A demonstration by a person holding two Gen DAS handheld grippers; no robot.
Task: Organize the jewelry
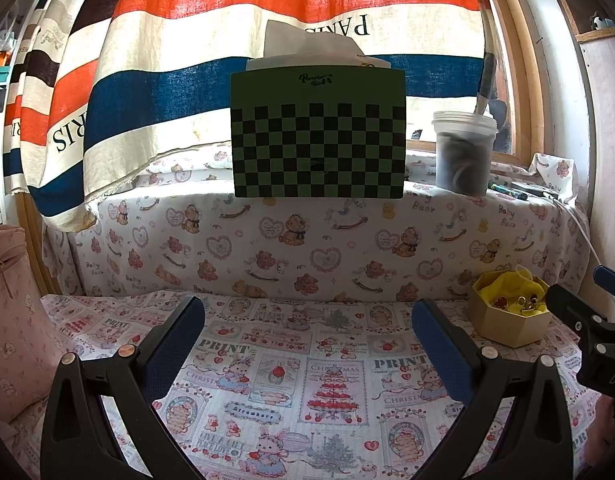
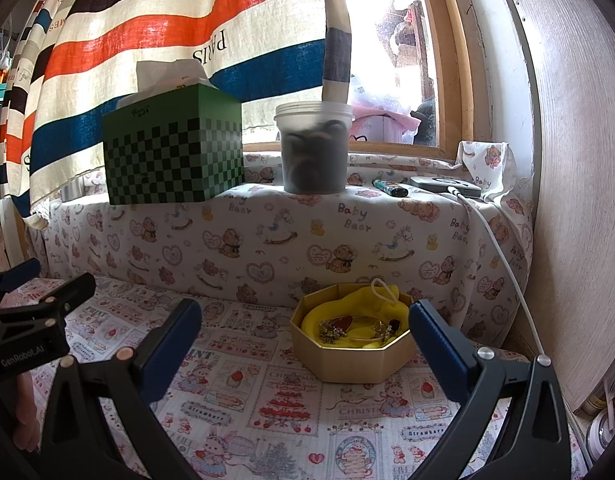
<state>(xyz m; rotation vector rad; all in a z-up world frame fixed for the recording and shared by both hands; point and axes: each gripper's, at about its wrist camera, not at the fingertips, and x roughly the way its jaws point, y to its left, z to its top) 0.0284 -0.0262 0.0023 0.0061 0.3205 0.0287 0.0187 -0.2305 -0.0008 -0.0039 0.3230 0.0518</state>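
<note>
A tan octagonal jewelry box sits on the printed cloth, lined with yellow fabric. Inside lie a red heart piece, a thin bangle and gold rings. My right gripper is open and empty, the box just ahead between its fingers, toward the right one. My left gripper is open and empty over bare cloth. The box shows at the right in the left wrist view, behind the right gripper's body.
A raised ledge holds a green checkered tissue box, a lidded plastic tub, a lighter and a grey device with a white cable. A striped curtain hangs behind. A wall panel stands right; a pink bag stands left.
</note>
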